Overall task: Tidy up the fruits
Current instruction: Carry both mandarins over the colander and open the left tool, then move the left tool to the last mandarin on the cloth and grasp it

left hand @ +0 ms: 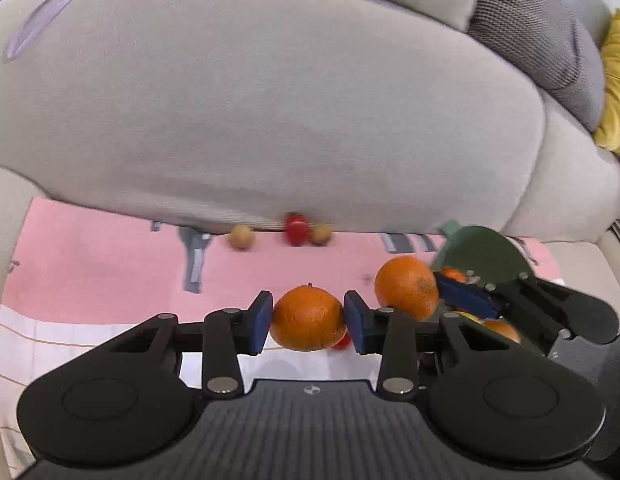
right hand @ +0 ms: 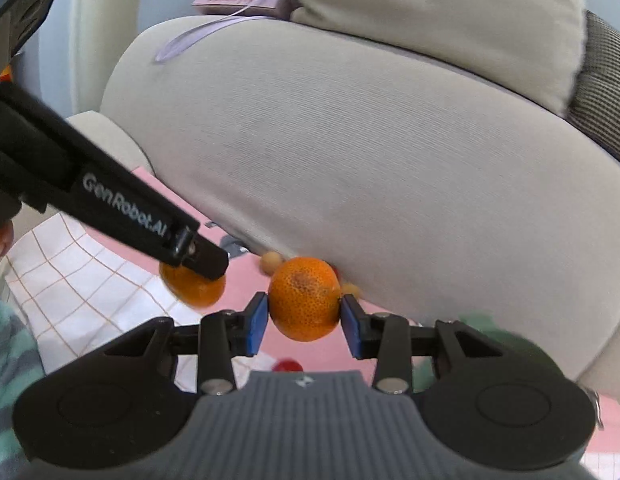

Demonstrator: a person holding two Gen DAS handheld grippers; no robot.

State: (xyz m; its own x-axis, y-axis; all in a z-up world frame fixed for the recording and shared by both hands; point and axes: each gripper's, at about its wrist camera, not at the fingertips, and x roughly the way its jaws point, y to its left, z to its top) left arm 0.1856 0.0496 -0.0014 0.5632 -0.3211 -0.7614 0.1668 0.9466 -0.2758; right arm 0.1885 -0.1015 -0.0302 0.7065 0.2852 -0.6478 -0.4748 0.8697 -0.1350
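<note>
My left gripper (left hand: 307, 312) is shut on an orange (left hand: 307, 318), blue pads pressing both its sides, above a pink mat (left hand: 109, 264). To its right, the right gripper's blue finger (left hand: 466, 296) presses a second orange (left hand: 408, 286). In the right wrist view my right gripper (right hand: 303, 312) is shut on that speckled orange (right hand: 303, 298). The left gripper's black finger (right hand: 201, 258) reaches in from the left over its own orange (right hand: 193, 286). A green plate (left hand: 486, 252) with more oranges (left hand: 500, 328) lies behind the right gripper.
Two small tan fruits (left hand: 241, 236) (left hand: 321, 233) and a red one (left hand: 295, 229) sit at the foot of a beige sofa cushion (left hand: 269, 100). Another red fruit (right hand: 287, 366) lies below. A white checked cloth (right hand: 77, 276) lies left; grey and yellow cushions are far right.
</note>
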